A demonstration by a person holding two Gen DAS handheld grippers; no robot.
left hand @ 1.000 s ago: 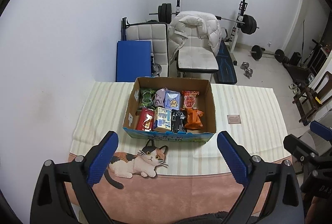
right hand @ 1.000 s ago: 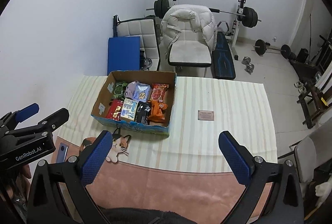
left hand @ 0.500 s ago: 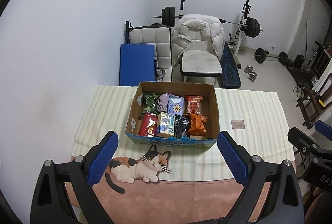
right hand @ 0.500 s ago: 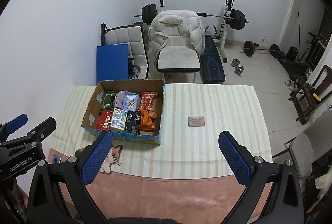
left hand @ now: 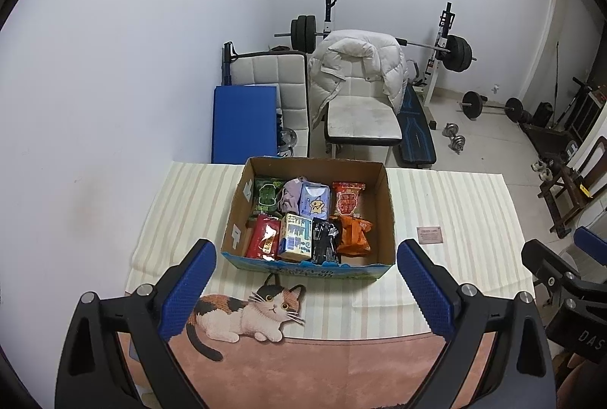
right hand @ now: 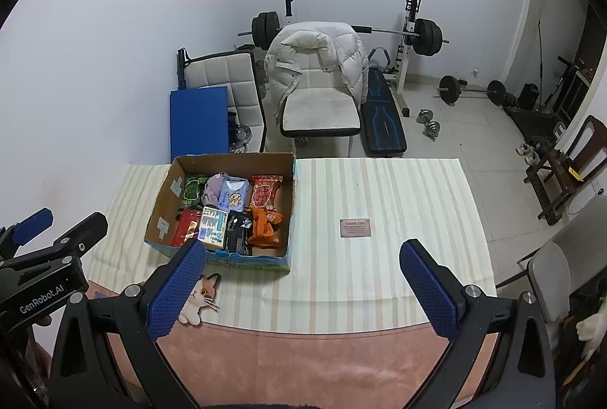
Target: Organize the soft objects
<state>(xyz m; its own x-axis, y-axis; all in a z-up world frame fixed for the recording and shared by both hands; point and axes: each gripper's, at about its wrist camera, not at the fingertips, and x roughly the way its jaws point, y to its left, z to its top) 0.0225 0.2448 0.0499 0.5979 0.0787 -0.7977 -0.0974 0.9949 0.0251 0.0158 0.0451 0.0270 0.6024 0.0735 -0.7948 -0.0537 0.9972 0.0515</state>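
An open cardboard box point(left hand: 390, 215) stands on a striped cloth point(left hand: 463, 204) on the table. It holds several soft packets: green, purple, red, orange, black and a blue-and-cream carton. The box also shows in the right wrist view point(right hand: 291, 211). My left gripper point(left hand: 305, 285) is open and empty, high above the table's near side, in front of the box. My right gripper point(right hand: 301, 289) is open and empty, to the right of the box. Each gripper shows at the edge of the other's view.
A cat picture point(left hand: 246, 314) is on the pink mat point(left hand: 303, 371) at the near edge. A small card point(right hand: 355, 227) lies on the cloth right of the box. Behind the table stand a white chair with a jacket point(left hand: 360, 79), a blue pad and weight gear.
Both grippers have drawn back and risen a little; the box and table look slightly farther and lower. Both jaws stay open. Nothing on the table has moved.
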